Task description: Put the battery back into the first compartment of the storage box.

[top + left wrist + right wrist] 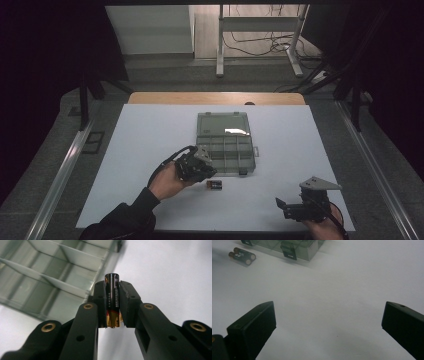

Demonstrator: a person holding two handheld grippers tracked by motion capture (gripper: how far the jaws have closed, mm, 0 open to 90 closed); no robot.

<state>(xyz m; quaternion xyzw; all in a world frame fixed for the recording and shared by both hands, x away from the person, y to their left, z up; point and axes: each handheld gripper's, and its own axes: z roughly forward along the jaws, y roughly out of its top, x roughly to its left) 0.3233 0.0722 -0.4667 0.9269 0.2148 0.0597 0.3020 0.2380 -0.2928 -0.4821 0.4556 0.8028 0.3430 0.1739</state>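
Observation:
My left gripper is shut on a black and gold battery, clamped upright between the pads. In the high view the left gripper hovers at the front left corner of the open grey compartment box. Two more batteries lie side by side on the white table just in front of the box; the right gripper view has these batteries at its top left. My right gripper rests near the table's front right edge, open, with nothing between its fingers.
The box's lid lies flat behind its compartments, whose dividers are close under the left gripper. A latch hangs from the box's front wall. The white mat spreads around the box, with a wooden strip behind.

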